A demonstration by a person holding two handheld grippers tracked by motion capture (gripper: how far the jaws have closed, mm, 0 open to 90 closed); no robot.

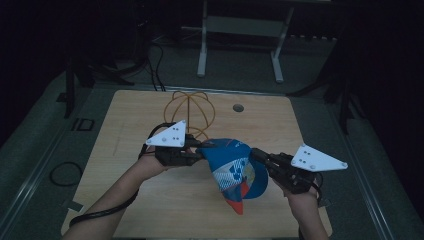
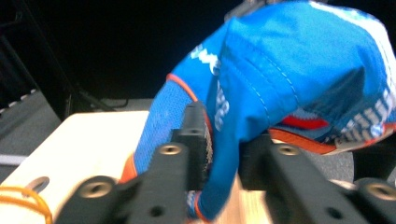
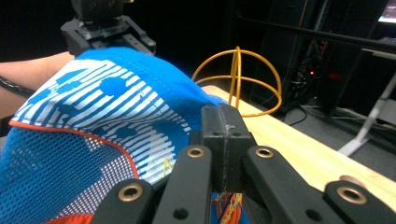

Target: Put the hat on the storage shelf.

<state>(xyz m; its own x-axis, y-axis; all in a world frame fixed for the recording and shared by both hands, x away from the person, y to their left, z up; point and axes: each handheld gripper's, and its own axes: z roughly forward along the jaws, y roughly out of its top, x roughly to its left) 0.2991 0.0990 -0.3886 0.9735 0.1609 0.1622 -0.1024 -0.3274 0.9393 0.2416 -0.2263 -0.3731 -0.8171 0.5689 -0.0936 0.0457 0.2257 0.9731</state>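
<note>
Right gripper [image 1: 257, 154]: its 2 jaws are pressed together, pinching the near edge of the blue fabric cap with white print and orange trim [image 1: 231, 167], held above the light wooden table [image 1: 130, 135]. Left gripper [image 1: 199, 149]: jaws narrowly parted with cap fabric between them; pad contact cannot be told. Beyond stands a yellow wire sphere frame [image 1: 190, 112].

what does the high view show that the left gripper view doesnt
The high view has both hands, the right gripper pinching the cap's far side, the whole wire globe stand and the table's round hole. The left gripper view gives a close look at the left gripper, its jaws around a fold of cap fabric, the right-hand jaw hidden behind the cloth. Shared: the blue cap, the wooden table, the left gripper.
</note>
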